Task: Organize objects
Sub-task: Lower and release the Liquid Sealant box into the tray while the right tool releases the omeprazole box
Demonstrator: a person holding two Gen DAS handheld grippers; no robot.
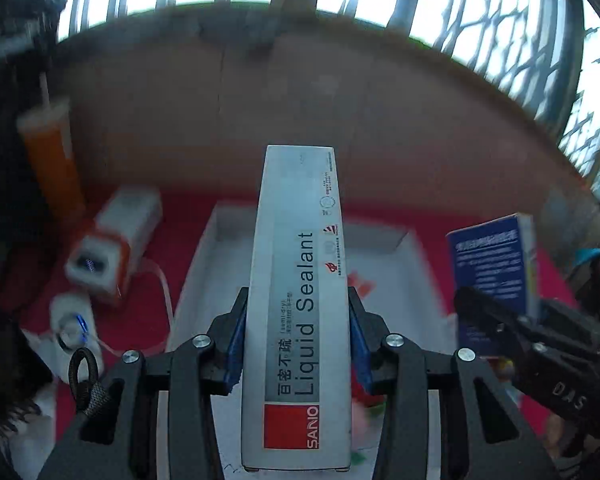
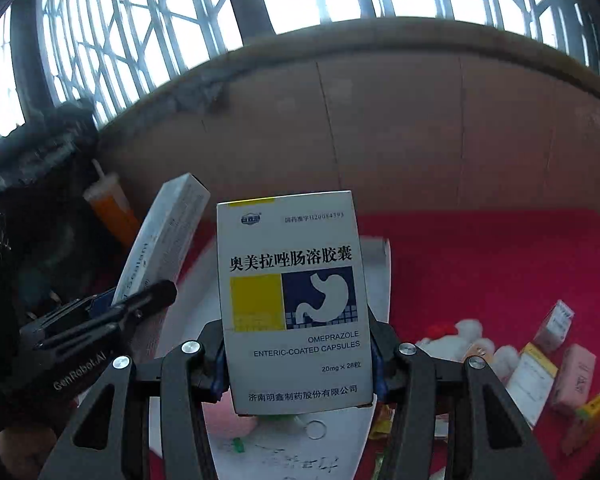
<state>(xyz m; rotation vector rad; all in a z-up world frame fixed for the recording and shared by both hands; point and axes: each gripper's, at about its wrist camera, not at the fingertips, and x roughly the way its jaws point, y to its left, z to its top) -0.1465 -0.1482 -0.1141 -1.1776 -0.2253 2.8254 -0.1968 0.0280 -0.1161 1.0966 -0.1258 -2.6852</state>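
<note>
- Our left gripper [image 1: 296,344] clamps the sealant box [image 1: 296,300], upright at frame centre.
- Our right gripper [image 2: 298,354] grips the omeprazole box [image 2: 292,300], centre frame.
- Both hang above a white tray [image 1: 204,264] on red cloth [image 2: 480,264].

The Liquid Sealant carton [image 1: 296,300] is showing smooth, faintly glossy card, as is the omeprazole box [image 2: 292,300] beside it. Below both, the red cloth [image 2: 480,264] is looking matt and felt-like, and the brown board [image 2: 380,128] behind it is showing dull, rough cardboard.
</note>
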